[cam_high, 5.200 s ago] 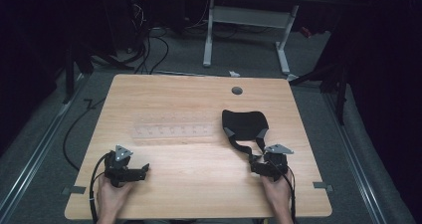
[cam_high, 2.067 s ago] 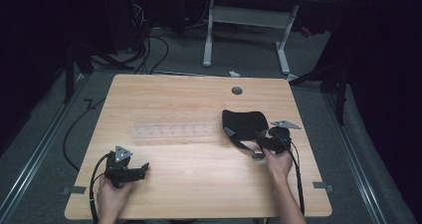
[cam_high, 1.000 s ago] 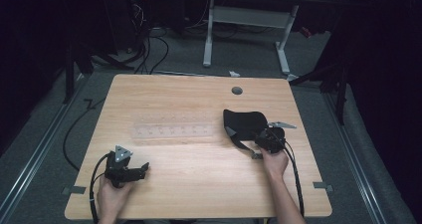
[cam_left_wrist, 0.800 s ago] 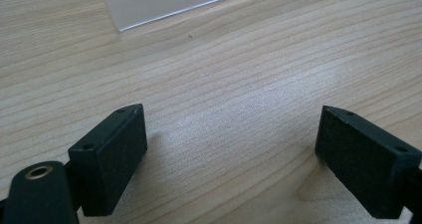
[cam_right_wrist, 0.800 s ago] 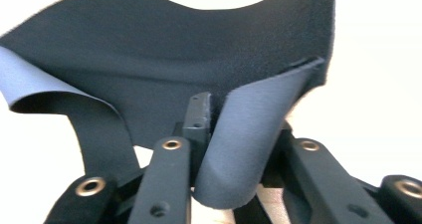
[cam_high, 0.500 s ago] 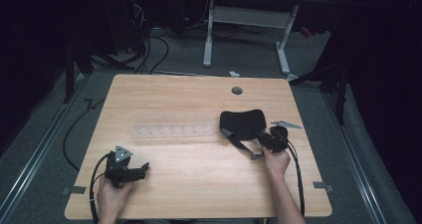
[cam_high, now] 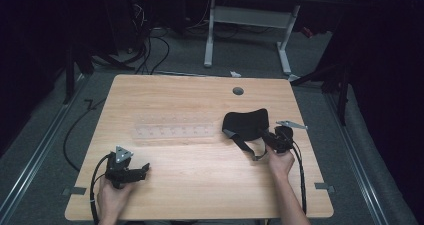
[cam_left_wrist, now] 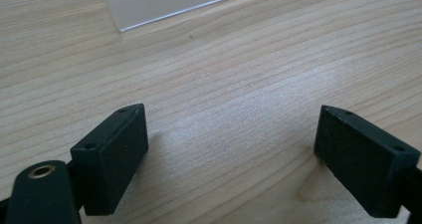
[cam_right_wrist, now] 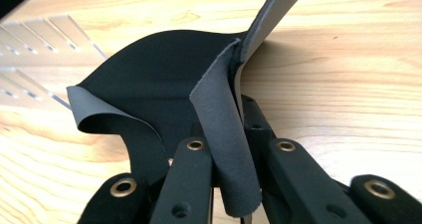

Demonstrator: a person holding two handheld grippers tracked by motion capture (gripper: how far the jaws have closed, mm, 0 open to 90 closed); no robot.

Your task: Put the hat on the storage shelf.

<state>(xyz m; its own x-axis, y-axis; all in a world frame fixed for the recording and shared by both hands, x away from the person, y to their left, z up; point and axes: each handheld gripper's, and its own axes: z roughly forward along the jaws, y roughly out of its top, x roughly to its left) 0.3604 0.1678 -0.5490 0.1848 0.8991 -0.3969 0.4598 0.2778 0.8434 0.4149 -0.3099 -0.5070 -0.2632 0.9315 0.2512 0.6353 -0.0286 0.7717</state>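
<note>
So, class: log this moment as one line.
right gripper: shut on black cloth | left gripper: open, idle on table | clear strip: untouched

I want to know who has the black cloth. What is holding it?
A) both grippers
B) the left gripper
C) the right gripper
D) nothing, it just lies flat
C: the right gripper has its jaws shut on a fold of the black cloth, while the left gripper sits open over bare table.

My high view looks forward and down over the whole table [cam_high: 200, 185] from its near edge. My left gripper view skims the bare wood near the front left corner. My right gripper view sits close on the black cloth [cam_right_wrist: 159, 74] near the right edge, also in the high view [cam_high: 245, 124].
</note>
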